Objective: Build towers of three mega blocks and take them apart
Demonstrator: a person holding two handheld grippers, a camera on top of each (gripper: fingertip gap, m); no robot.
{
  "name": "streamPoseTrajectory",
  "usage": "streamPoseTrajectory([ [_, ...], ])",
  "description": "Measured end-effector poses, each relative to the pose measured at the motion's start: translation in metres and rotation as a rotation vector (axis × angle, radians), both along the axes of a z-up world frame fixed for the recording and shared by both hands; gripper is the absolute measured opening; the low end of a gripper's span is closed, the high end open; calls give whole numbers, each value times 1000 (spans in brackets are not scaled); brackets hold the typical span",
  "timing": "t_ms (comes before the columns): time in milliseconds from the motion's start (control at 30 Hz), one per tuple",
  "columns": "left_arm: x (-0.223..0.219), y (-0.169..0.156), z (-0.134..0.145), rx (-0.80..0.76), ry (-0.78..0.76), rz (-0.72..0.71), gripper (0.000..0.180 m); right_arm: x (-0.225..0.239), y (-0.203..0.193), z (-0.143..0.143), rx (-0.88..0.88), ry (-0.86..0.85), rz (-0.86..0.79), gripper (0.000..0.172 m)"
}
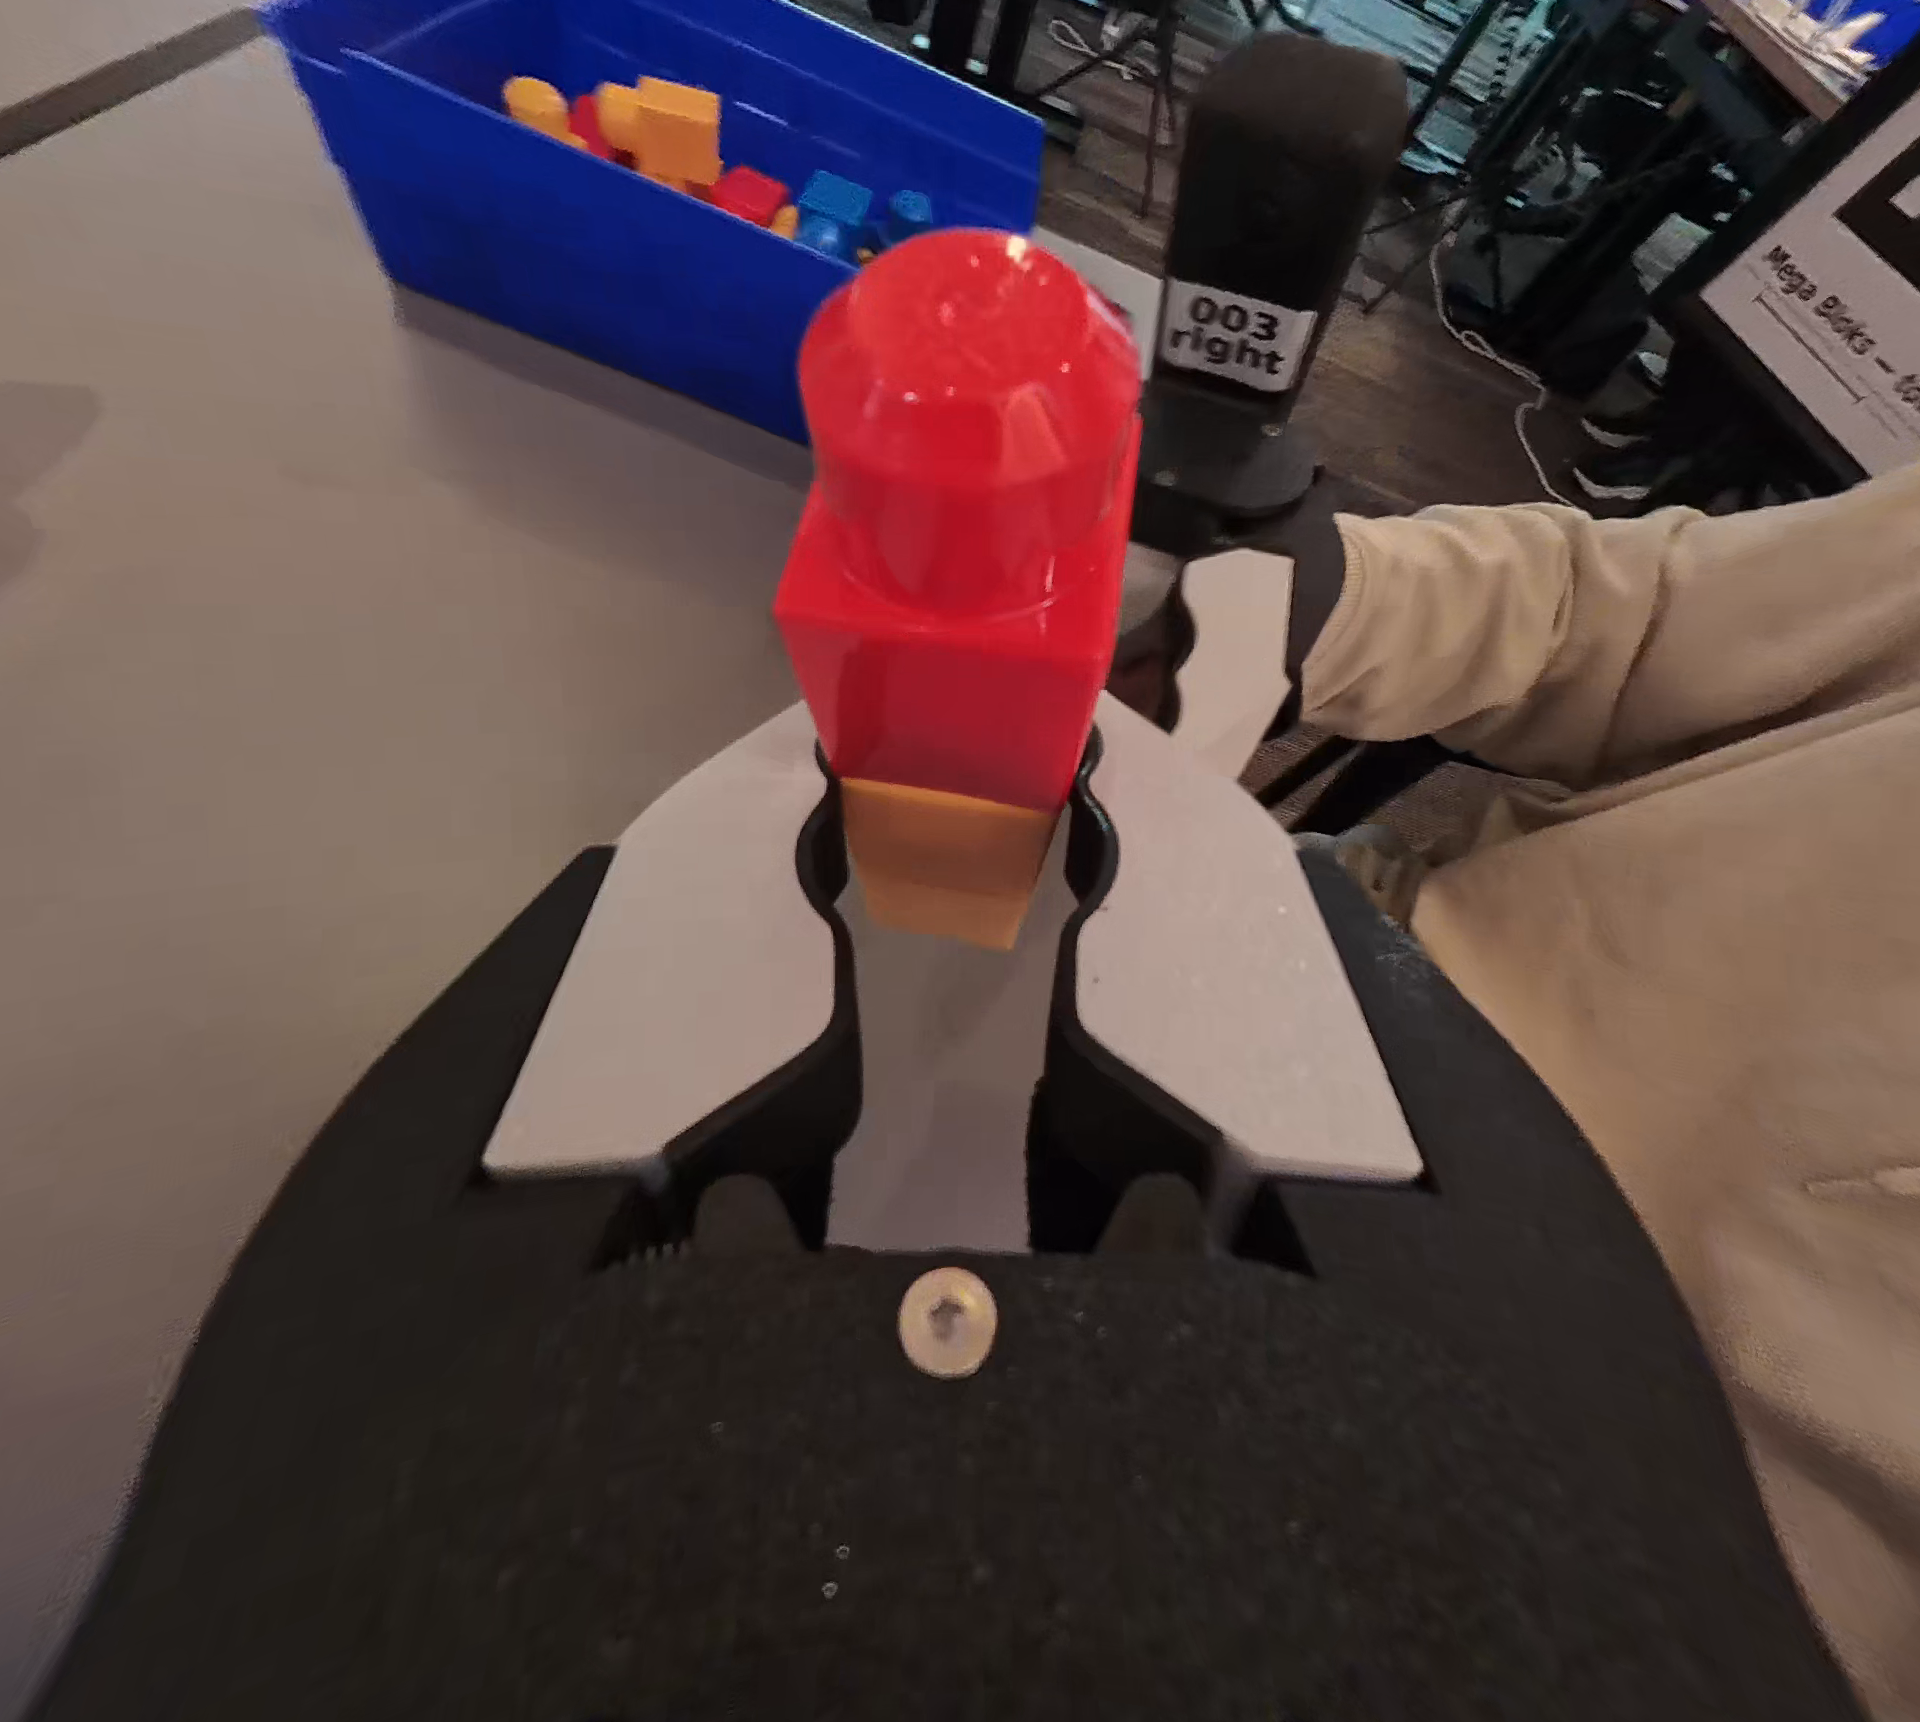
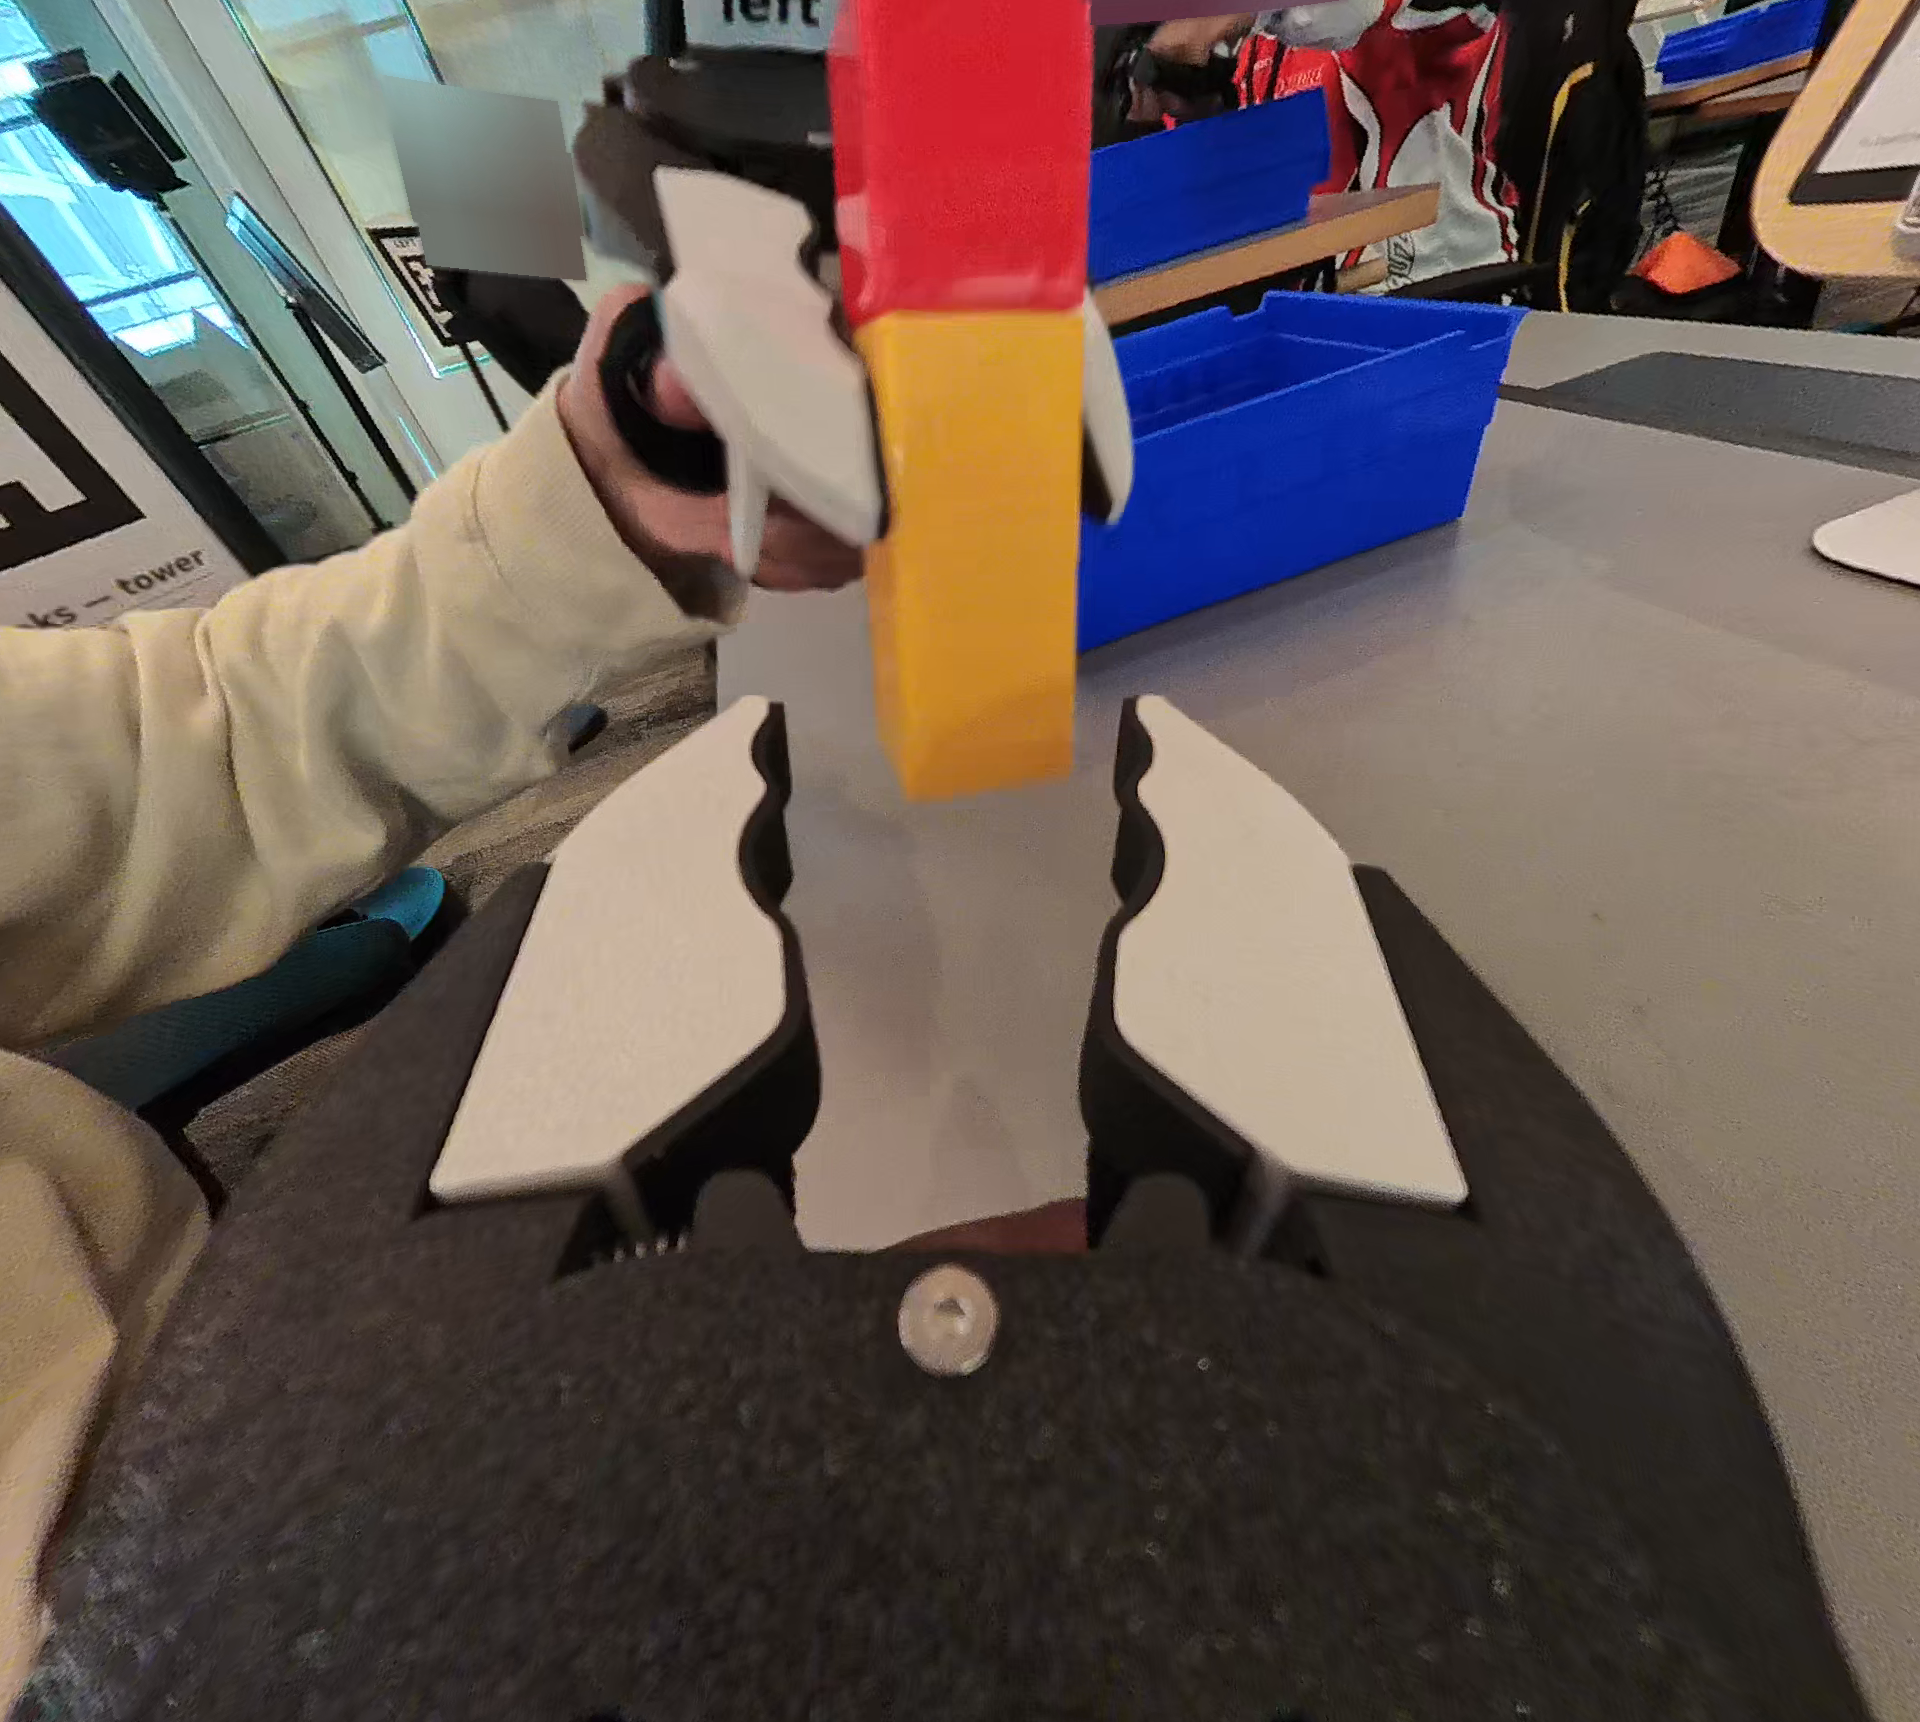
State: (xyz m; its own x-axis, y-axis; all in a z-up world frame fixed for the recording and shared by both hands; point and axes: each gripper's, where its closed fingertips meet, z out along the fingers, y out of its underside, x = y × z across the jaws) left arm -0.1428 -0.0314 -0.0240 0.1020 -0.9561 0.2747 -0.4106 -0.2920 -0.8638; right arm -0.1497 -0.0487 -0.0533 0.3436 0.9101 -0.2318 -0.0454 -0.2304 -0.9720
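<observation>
Two stacked blocks fill the middle of both my wrist views: a red block [image 1: 940,633] seated on top of a yellow block [image 2: 971,550]. My left claw [image 1: 951,799] is clamped on this stack, its black pads pressed against the sides right around the seam where red meets yellow; from the right wrist view I can see the same white fingers [image 2: 769,363] pinching the stack on either side near the top of the yellow block. The stack hangs clear of the grey bench [image 2: 1558,737], upright with a slight tilt, its yellow bottom end free in the air. My right claw [image 2: 951,779] stands apart, fingers spread wider than the yellow block, whose lower end hangs just beyond the tips without touching either pad. Beyond the stack sits a blue bin [image 1: 582,218] on the bench, and in the left wrist view I see loose yellow, red and blue blocks [image 1: 717,166] lying inside it. A cream sleeve [image 1: 1558,633] reaches in from the right of the left view, behind the red block. A second blue bin [image 2: 1205,186] rests on another table farther back in the right view.
</observation>
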Motion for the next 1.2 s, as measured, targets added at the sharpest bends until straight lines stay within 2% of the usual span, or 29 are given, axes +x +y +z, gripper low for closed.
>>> streamPoseTrajectory([
  [67,13,-15,-3,-18,-34,-36,39,-4,-3,-2,-3,-26,18,61],
  [133,21,-25,-5,-57,-57,-57,39,-8,-11,-9,-10,-74,80,38],
  [233,21,-29,-8,-42,-40,-66,38,-6,-16,-12,-46,-84,142,37],
  [267,20,-26,-1,-39,-72,-50,38,-5,-17,-20,-58,-133,152,37],
  [333,9,-21,37,-93,-235,-45,38,-1,-15,-44,-76,-236,147,37],
  [367,-2,-15,55,-93,-287,-24,38,2,-15,-46,-92,-216,138,37],
  [400,-12,-9,65,-55,-289,-4,37,5,-14,-44,-107,-188,133,37],
  [467,-27,-3,64,63,-212,36,38,16,-6,-38,-121,-185,93,37],
  [567,-30,-2,34,143,-98,120,38,38,1,-28,-131,-238,15,37],
  [667,-30,0,-18,138,16,258,38,75,4,-5,-82,-306,-97,37],
  [767,-28,-13,-56,150,59,299,39,142,17,32,-21,-388,-335,37],
  [867,-26,-30,-74,139,78,263,38,222,34,77,19,-379,-584,37],
  [933,-24,-35,-74,135,69,251,38,272,57,85,-17,-445,-710,37],
  [1000,-18,-44,-70,114,50,215,38,309,88,74,-114,-553,-766,37],
  [1067,-13,-50,-66,121,39,200,38,335,123,52,-218,-635,-785,37],
  [1133,-9,-56,-67,142,62,174,38,341,146,8,-455,-700,-703,37],
  [1200,-7,-57,-67,166,73,171,38,338,164,-29,-587,-737,-639,37],
])
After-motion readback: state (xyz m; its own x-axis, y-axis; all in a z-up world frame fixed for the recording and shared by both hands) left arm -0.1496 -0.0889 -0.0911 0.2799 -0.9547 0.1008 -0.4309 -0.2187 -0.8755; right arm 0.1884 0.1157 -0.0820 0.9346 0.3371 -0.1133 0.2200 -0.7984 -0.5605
